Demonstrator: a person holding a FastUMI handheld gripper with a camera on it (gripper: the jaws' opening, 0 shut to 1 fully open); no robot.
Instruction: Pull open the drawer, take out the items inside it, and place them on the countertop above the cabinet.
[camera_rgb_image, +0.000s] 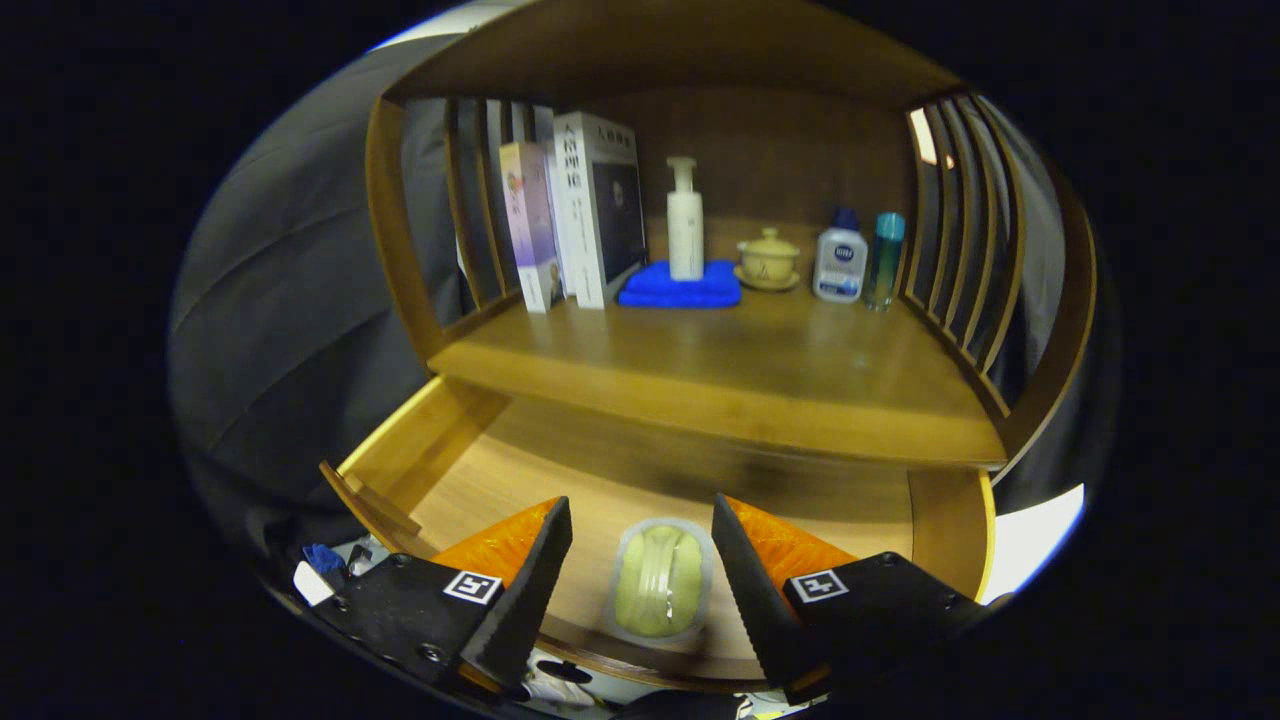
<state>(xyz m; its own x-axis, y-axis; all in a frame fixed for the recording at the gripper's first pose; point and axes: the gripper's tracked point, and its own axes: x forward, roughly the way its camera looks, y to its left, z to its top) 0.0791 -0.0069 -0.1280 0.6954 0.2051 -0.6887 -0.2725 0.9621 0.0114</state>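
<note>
The wooden drawer (440, 450) stands pulled open below the countertop (740, 370). On its floor lies a small clear-lidded container with pale green contents (660, 580), near the drawer's front. My gripper (642, 540) is open and hovers over the drawer, one finger on each side of the container with a gap to it on both sides. The fingers do not touch it. The rest of the drawer floor that I see is bare wood.
At the back of the countertop stand two books (575, 220), a white pump bottle (685, 220) on a blue cloth (680, 290), a lidded tea cup (768, 260), a white bottle (840, 262) and a teal tube (885, 258). Slatted side rails (965, 230) flank it.
</note>
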